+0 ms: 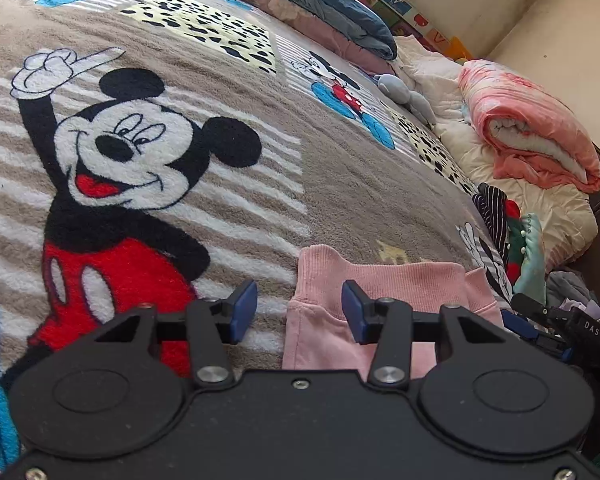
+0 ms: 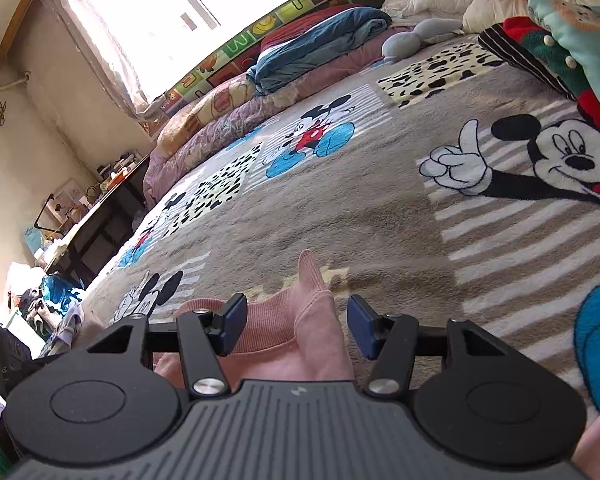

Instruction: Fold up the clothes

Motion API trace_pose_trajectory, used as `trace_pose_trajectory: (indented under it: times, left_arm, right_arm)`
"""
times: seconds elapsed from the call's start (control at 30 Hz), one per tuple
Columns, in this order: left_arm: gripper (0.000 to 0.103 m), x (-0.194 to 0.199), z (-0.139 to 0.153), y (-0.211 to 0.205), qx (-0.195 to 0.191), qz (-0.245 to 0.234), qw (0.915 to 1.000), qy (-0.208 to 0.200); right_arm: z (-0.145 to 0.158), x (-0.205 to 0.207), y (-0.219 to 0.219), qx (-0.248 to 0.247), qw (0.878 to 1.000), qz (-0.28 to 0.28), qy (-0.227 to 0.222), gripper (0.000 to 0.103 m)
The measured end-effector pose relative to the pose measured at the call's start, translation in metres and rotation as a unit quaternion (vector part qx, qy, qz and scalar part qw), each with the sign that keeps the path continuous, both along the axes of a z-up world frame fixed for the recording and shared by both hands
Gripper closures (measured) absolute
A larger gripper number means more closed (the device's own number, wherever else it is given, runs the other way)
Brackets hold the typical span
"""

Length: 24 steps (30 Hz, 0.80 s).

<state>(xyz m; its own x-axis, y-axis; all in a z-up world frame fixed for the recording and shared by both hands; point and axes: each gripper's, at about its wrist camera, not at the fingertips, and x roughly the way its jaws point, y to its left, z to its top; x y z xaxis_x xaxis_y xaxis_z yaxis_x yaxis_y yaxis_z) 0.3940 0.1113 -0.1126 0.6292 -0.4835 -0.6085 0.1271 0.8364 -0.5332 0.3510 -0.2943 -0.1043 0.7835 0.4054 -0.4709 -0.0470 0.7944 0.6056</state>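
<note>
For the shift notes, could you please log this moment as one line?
stage: pre-grasp | left gripper: open | right gripper: open | pink garment: unheld, on Mickey Mouse blanket

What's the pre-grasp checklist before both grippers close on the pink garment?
1. Left gripper open, nothing pinched: ok.
2. Right gripper open, pads clear of cloth: ok.
3. Pink garment lying on the cartoon blanket: ok.
4. Garment flat: not ok, a fold sticks up between the right fingers.
5. Clothes pile clear of the garment: ok.
6. Whole garment outline visible: cannot tell, the near part is hidden by the grippers.
</note>
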Motion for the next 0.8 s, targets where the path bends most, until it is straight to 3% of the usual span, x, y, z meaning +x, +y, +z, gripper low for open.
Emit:
trace_pose_trajectory:
  times: [0.23, 0.33, 0.4, 0.43, 0.53, 0.67, 0.8]
  left_arm:
    - [0.063, 0.002, -0.006, 0.006, -0.050, 0.003, 0.9987, 0.014]
    - [0.069, 0.002, -0.008, 0.003, -0.048, 0.008, 0.9986, 0.019]
    - [0.074, 0.001, -0.008, 0.002, -0.044, 0.011, 0.9988, 0.018]
    - [0.086, 0.001, -0.008, 0.001, -0.041, 0.010, 0.9990, 0.017]
    - [0.090, -0.002, -0.006, 0.002, -0.043, 0.008, 0.9991, 0.003]
    - [0.091, -0.010, 0.013, 0.012, -0.050, 0.012, 0.9977, -0.044]
    - [0.091, -0.010, 0.011, 0.030, -0.057, 0.043, 0.9964, -0.046]
  right_arm:
    - [-0.021, 0.026, 0.007, 0.021, 0.999, 0.008, 0.027, 0.052]
    - [-0.024, 0.029, 0.011, 0.016, 1.000, 0.008, 0.025, 0.055]
    - [-0.027, 0.029, 0.010, 0.018, 1.000, 0.005, 0.023, 0.062]
    - [-0.029, 0.029, 0.010, 0.019, 1.000, 0.004, 0.022, 0.068]
    - [-0.033, 0.028, 0.007, 0.028, 0.999, 0.004, 0.017, 0.085]
    - [-0.031, 0.022, -0.001, 0.059, 0.998, 0.011, -0.011, 0.092]
    - [-0.026, 0.016, -0.012, 0.087, 0.996, -0.004, -0.035, 0.093]
